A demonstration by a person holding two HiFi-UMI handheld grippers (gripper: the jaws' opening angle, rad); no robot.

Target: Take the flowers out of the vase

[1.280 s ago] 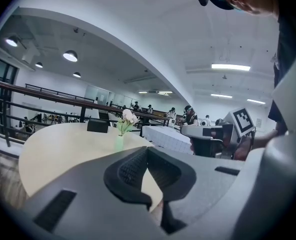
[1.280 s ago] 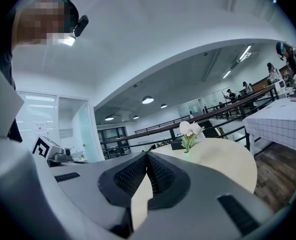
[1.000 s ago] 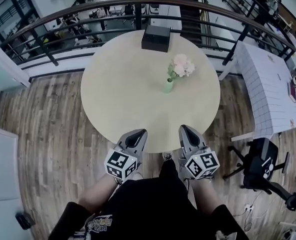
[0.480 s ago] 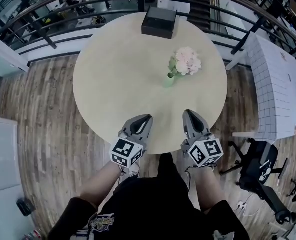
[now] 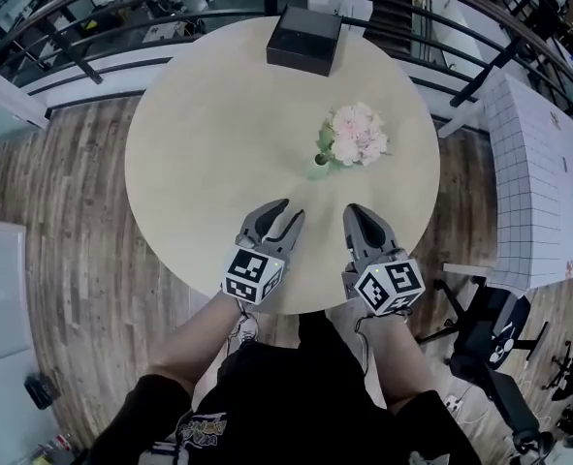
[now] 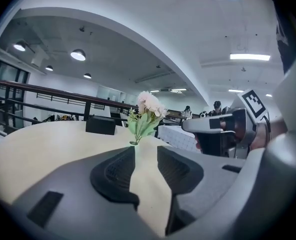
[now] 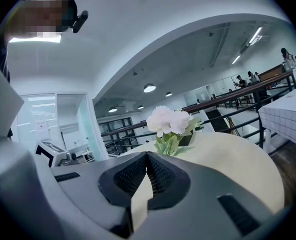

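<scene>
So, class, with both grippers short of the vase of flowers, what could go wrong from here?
The small green vase looks top-heavy under the pink flowers; pulling stems may tip it unless steadied.
The right gripper is shut and could knock the blooms; the left gripper is opening, empty.

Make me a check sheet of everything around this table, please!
Surface: round pale table, bare in front of the grippers.
Job's things: pale flowers standing in a small green vase, untouched.
Clutter: black box at the far edge.
Grippers: left gripper opening, nothing between its jaws; right gripper shut, empty; both short of the vase.
Cables: nothing seen.
Surroundings: dark railing behind, wood floor, office chair and a checked table on the right.
</scene>
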